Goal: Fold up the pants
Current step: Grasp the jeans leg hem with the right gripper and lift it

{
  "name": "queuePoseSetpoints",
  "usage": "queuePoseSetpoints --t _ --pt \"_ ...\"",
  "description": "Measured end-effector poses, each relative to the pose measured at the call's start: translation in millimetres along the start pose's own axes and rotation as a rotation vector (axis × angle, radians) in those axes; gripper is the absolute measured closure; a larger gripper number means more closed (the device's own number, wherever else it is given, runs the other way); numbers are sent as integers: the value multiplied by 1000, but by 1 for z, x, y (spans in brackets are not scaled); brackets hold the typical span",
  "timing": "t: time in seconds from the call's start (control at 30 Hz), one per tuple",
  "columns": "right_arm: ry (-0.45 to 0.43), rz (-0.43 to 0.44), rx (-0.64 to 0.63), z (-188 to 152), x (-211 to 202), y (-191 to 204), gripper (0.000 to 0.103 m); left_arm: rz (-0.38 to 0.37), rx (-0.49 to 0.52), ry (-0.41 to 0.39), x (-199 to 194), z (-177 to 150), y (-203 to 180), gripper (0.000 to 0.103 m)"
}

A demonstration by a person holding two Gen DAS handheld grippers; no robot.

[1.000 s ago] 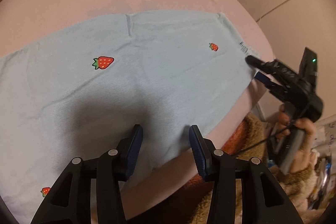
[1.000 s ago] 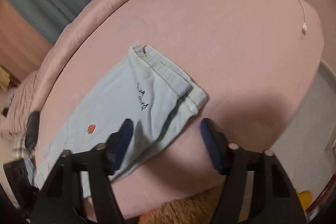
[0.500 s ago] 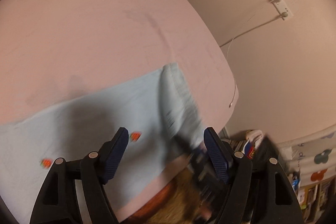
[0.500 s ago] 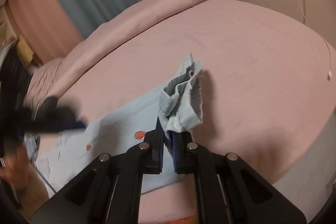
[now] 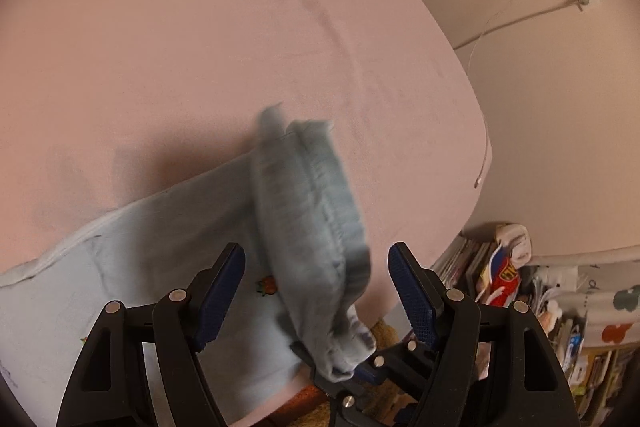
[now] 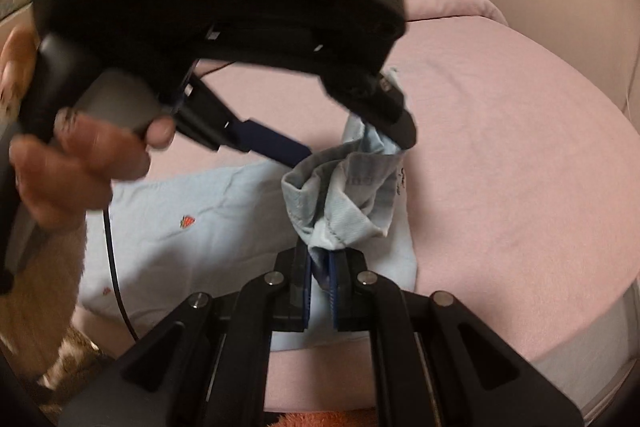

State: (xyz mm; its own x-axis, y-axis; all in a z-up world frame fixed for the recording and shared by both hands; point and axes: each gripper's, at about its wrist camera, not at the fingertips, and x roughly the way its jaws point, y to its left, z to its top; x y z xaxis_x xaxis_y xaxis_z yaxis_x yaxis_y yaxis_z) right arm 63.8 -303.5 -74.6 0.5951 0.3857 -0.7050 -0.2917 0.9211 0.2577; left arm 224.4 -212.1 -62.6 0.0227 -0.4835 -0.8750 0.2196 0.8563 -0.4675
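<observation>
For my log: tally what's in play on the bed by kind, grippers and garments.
Grippers: 2 (left, open; right, shut on the pants)
Pants: 1
Total: 3

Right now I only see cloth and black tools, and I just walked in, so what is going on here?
A person is folding light blue strawberry-print pants on a pink bed. The right claw is shut on the bunched waistband end and holds it lifted above the rest of the pants, which lie flat. The left claw is open, with its fingers on either side of the raised cloth, gripping nothing.
</observation>
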Motion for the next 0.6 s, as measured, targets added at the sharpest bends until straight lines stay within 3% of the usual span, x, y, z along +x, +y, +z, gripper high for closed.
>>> queuePoseSetpoints --t 0.3,0.33,0.37,0.4,0.43,0.6 --pt "33 1 -21 -7 -4 4 94 80 -44 -33 4 3 21 29" --pt "30 3 -17 -8 -5 3 93 74 -49 -46 5 2 23 42" --pt "28 3 -19 -5 -3 6 93 65 -44 -50 5 2 24 75" --pt "26 -1 -21 -6 -4 5 93 81 -38 -38 7 2 24 91" --pt "29 -4 -20 -6 -5 6 93 100 -35 -35 6 1 25 98" --pt "2 -9 -26 -5 -10 11 93 20 -34 -109 -23 -8 22 98"
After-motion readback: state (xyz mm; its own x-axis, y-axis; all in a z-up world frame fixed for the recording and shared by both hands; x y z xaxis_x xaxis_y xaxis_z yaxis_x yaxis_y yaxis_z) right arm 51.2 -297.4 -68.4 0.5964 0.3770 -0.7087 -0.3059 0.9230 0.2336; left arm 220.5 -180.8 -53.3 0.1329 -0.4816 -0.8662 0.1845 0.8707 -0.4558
